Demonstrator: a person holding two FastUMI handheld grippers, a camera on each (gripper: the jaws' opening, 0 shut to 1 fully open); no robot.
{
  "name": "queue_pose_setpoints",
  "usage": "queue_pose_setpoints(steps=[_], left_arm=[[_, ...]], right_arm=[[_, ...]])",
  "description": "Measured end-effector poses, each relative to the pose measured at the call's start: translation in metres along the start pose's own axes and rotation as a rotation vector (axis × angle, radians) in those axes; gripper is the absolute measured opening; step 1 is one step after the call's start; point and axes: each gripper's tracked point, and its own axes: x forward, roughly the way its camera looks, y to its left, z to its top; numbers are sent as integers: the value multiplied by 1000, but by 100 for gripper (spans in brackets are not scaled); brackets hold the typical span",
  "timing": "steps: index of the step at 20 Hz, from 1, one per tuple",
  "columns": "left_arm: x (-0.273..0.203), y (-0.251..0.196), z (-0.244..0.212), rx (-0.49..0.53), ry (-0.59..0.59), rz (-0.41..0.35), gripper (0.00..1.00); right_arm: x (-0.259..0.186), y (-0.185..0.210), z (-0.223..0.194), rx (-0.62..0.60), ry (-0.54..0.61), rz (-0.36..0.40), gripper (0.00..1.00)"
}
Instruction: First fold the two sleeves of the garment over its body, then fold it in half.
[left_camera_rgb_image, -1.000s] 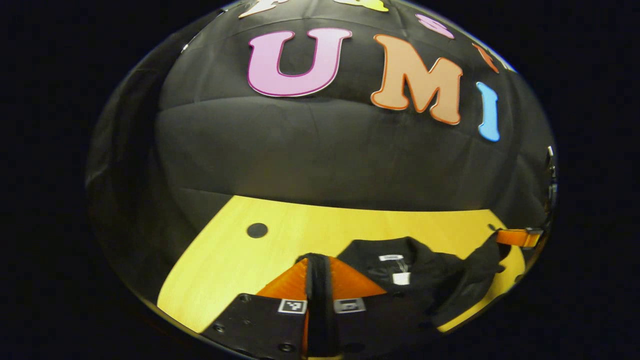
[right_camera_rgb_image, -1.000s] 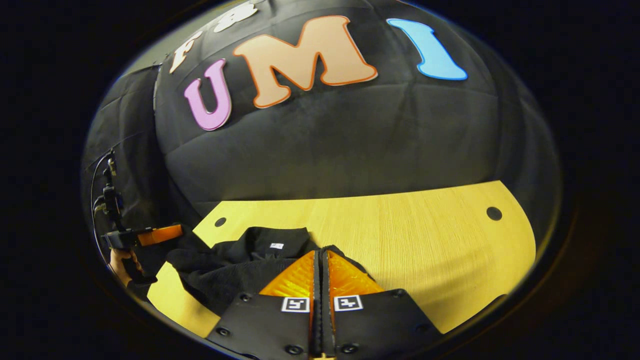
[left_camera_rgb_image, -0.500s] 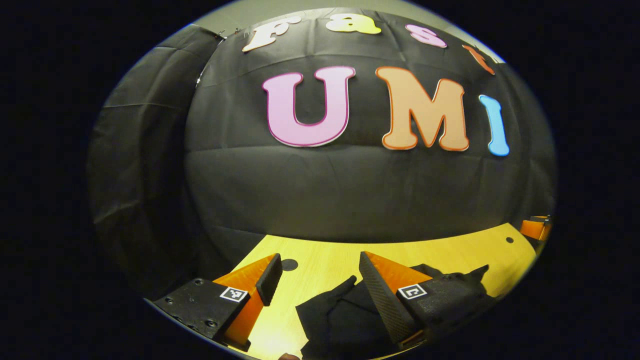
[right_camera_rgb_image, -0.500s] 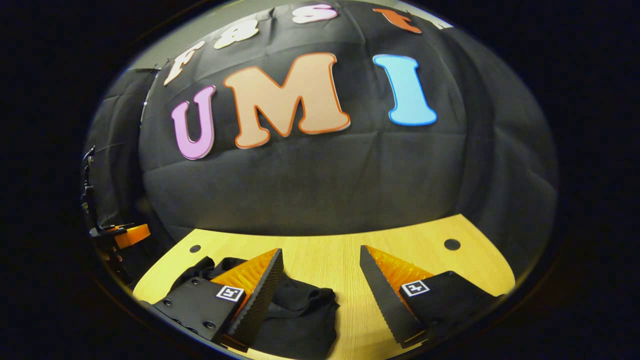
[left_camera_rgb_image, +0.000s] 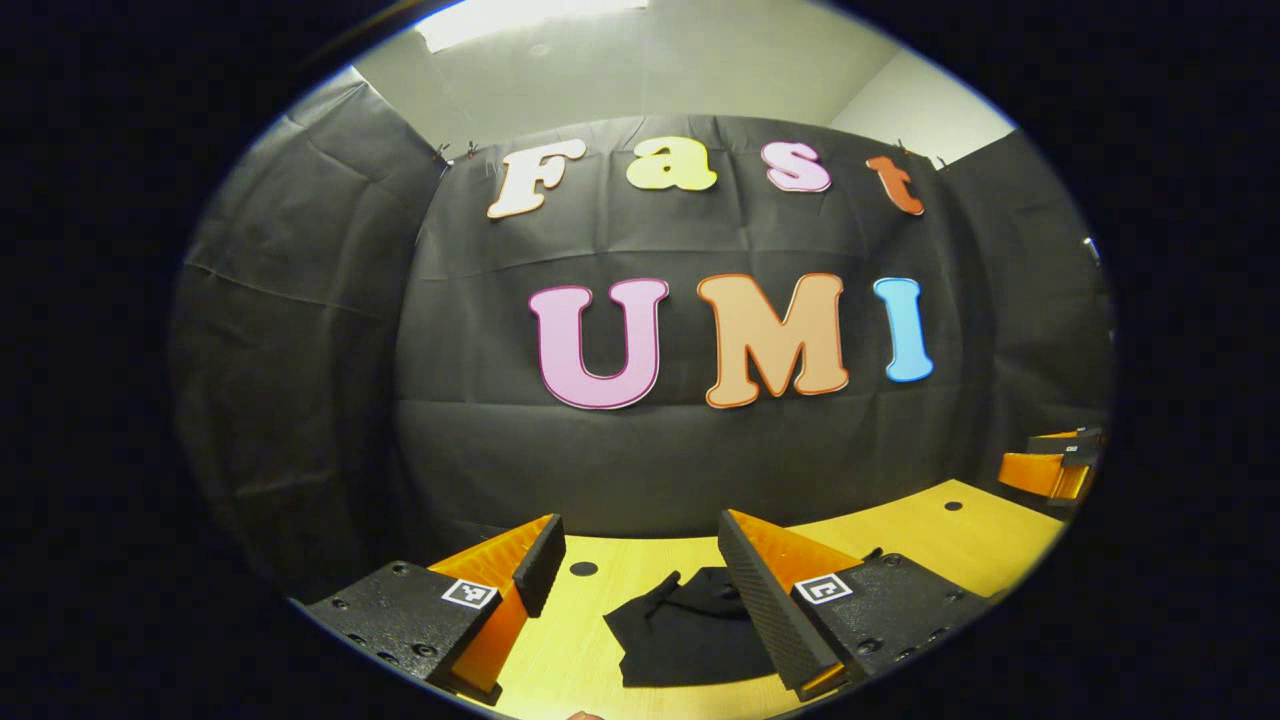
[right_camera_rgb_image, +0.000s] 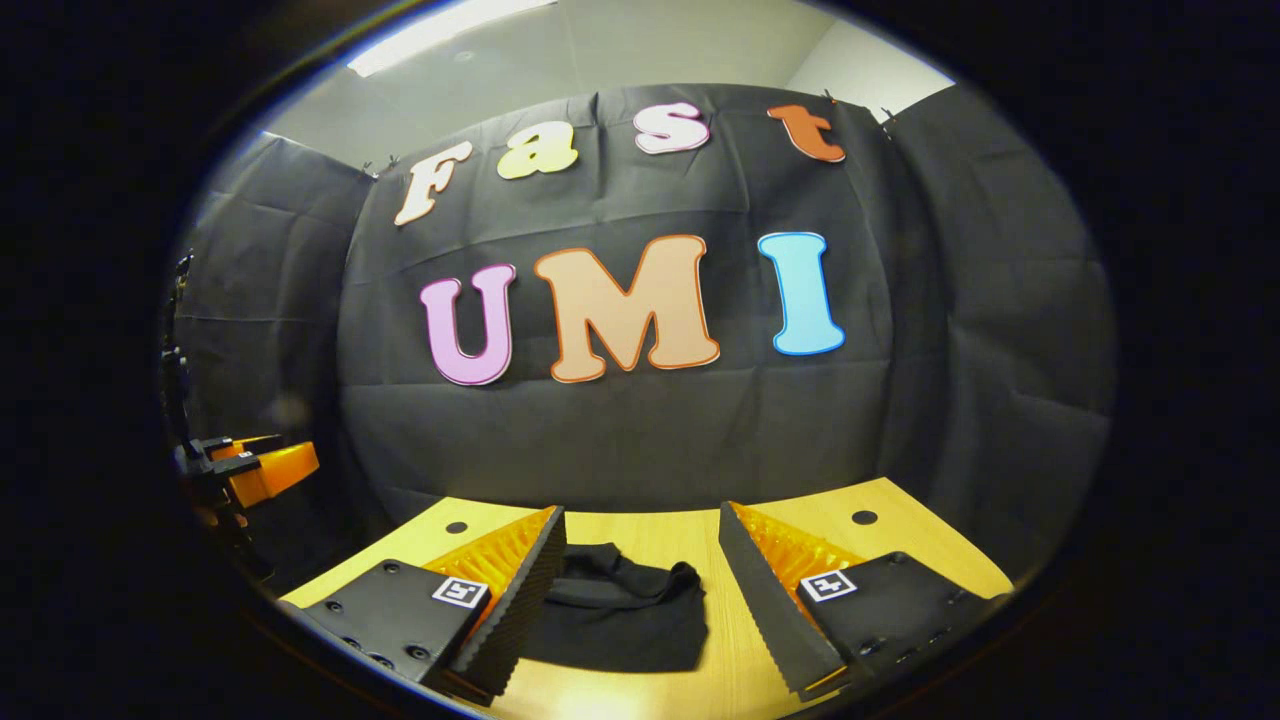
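Note:
The black garment (left_camera_rgb_image: 690, 630) lies folded into a compact bundle on the yellow wooden table (left_camera_rgb_image: 960, 530). In the left gripper view my left gripper (left_camera_rgb_image: 640, 575) is open and raised above and in front of the bundle, nothing between its fingers. The right gripper view has the same garment (right_camera_rgb_image: 615, 620) lying below my open right gripper (right_camera_rgb_image: 640, 565), apart from both fingers. The other gripper (left_camera_rgb_image: 1050, 470) hangs at the far right in the left gripper view, and the left one (right_camera_rgb_image: 250, 470) at the far left in the right gripper view.
The table (right_camera_rgb_image: 900, 550) has small dark round holes (right_camera_rgb_image: 864, 518) near its back corners and one hole (left_camera_rgb_image: 583, 568) behind the garment. The black cloth wall stands close behind the table's far edge.
Both grippers went from shut on the garment to open, letting it drop, then lifted up and back. The garment now lies farther off as a folded bundle.

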Motion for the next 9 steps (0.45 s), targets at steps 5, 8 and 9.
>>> queue_pose_setpoints(steps=[5, 8, 9], left_arm=[[-70, -6, 2, 30, -13, -30, 96], [-94, -9, 2, 4, -9, -51, 96], [-99, -10, 4, -3, -9, -55, 92]], right_arm=[[-72, 23, -10, 0, -38, 6, 97], [-94, 36, -12, -3, -54, 20, 97], [-99, 40, -13, -1, -47, 31, 94]])
